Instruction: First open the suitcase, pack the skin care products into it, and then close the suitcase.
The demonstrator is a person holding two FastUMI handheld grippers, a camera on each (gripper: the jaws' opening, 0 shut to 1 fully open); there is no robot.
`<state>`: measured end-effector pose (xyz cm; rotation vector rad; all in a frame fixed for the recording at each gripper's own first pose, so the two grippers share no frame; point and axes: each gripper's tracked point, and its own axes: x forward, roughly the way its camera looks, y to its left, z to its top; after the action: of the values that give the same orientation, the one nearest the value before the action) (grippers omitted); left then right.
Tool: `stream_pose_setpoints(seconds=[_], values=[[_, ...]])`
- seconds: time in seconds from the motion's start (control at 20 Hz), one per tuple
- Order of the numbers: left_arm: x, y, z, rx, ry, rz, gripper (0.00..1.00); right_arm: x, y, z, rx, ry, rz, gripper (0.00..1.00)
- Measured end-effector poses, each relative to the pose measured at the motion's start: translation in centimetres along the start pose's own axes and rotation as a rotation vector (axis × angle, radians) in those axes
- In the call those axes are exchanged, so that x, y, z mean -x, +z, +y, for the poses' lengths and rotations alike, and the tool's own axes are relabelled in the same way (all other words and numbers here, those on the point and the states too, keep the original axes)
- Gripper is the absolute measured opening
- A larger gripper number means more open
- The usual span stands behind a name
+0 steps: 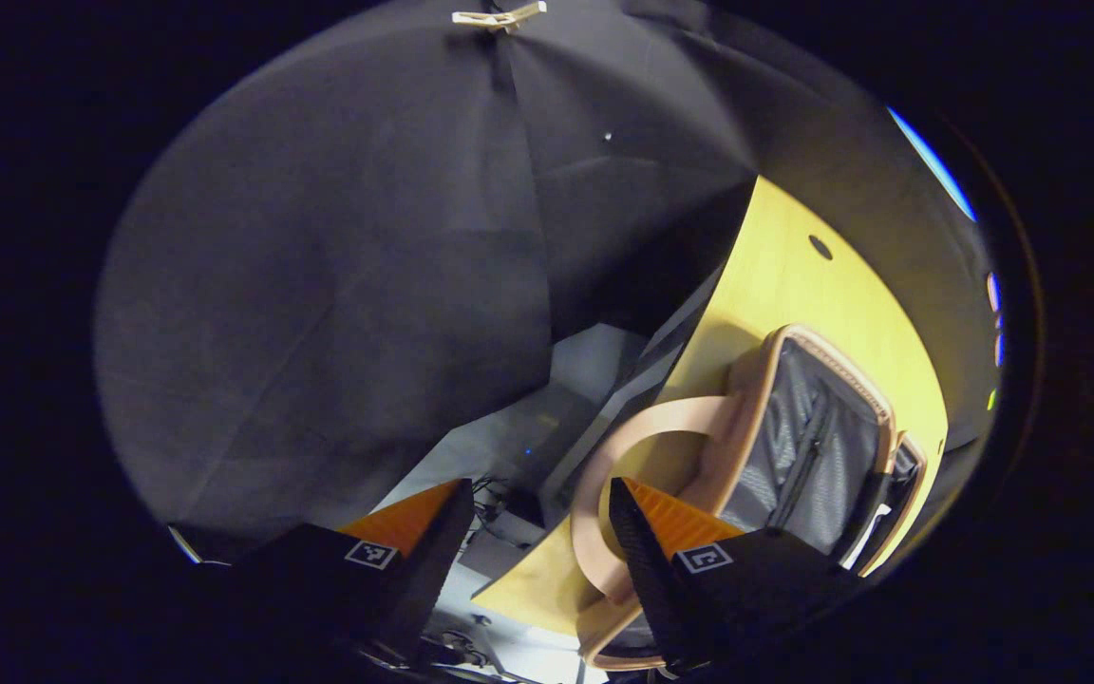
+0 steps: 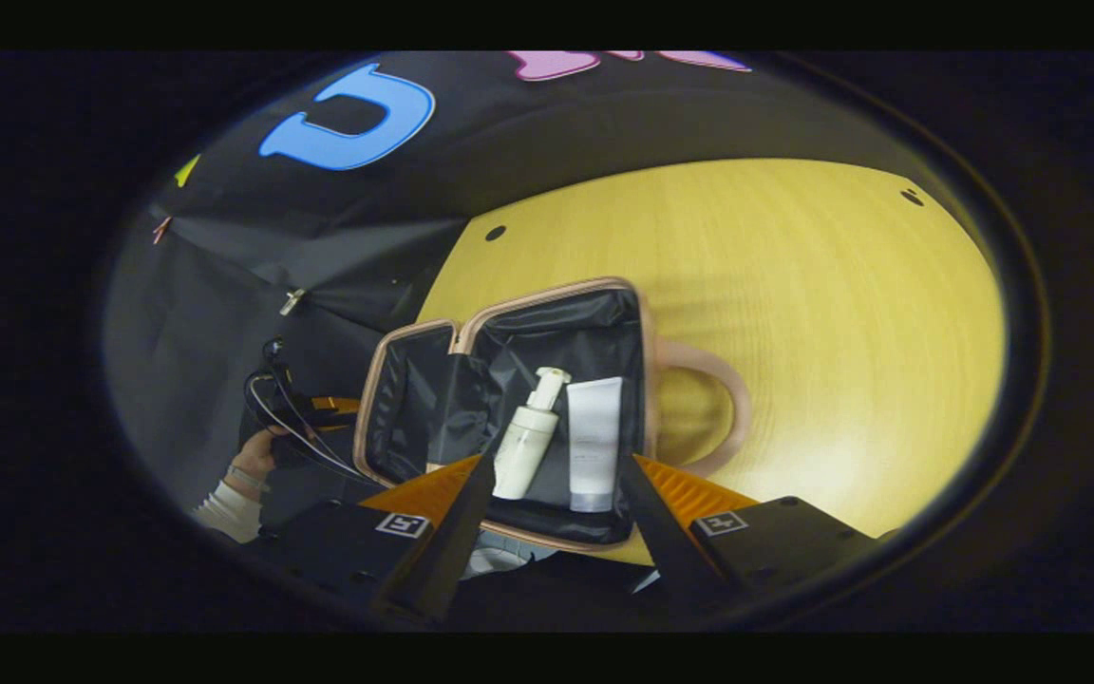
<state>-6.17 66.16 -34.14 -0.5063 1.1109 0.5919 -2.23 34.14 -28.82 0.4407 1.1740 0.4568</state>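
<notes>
With bottle (image 2: 526, 445) and tube (image 2: 594, 443) inside the suitcase (image 2: 509, 313), I keep both empty grippers (image 2: 552, 494) spread and should fold the lid (image 2: 414, 399) slowly.

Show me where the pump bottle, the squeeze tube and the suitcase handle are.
pump bottle (image 2: 523, 451), right gripper view, on its body.
squeeze tube (image 2: 594, 439), right gripper view, mid-tube.
suitcase handle (image 2: 735, 404), right gripper view, on the loop's outer curve.

The suitcase (image 2: 547, 323) lies open on the table, pink-beige rim, black lining, looped handle on its right side. Inside the right half, a white pump bottle (image 2: 526, 439) leans beside a white tube (image 2: 594, 442), which lies cap toward the near edge.
</notes>
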Motion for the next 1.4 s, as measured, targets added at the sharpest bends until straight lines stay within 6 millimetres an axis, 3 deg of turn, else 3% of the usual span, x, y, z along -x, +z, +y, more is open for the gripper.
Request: stream_pose_setpoints(seconds=[0.2,0.25,0.3,0.45,0.65,0.8,0.9,1.15,1.35,1.4], values=[[-2.5,-0.1,-0.4,-0.095,0.033,0.030,0.89,0.4,-0.5,-0.6,-0.046,-0.013,-0.005,0.85],[-2.2,-0.4,-1.8,-0.102,-0.028,0.052,0.84,0.4,-0.7,-0.7,-0.050,-0.015,-0.006,0.85],[-2.4,0.1,-2.4,-0.113,-0.053,0.035,0.85,0.6,-0.8,-0.6,-0.054,-0.018,-0.004,0.85],[-2.7,0.2,-2.3,-0.176,-0.024,0.044,0.20,0.8,-1.0,-0.4,-0.066,-0.020,-0.008,0.85],[-0.5,1.0,-3.1,-0.150,-0.074,-0.008,0.13,1.3,-1.0,-0.2,-0.060,-0.008,-0.028,0.85],[2.8,2.2,-3.8,-0.188,-0.110,-0.077,0.11,2.2,-0.5,0.1,-0.041,0.021,-0.055,0.85],[6.3,3.5,-5.3,-0.197,-0.158,-0.145,0.10,3.1,-0.2,0.3,-0.018,0.048,-0.084,0.85],[18.3,4.9,-11.9,-0.210,-0.333,-0.300,0.08,6.0,0.7,0.1,0.087,0.088,-0.158,0.85],[25.8,3.8,-18.4,-0.273,-0.449,-0.376,0.08,9.4,1.8,-0.4,0.134,0.120,-0.217,0.85],[27.1,3.5,-20.3,-0.290,-0.474,-0.387,0.08,9.4,2.1,-0.3,0.139,0.131,-0.232,0.85]])
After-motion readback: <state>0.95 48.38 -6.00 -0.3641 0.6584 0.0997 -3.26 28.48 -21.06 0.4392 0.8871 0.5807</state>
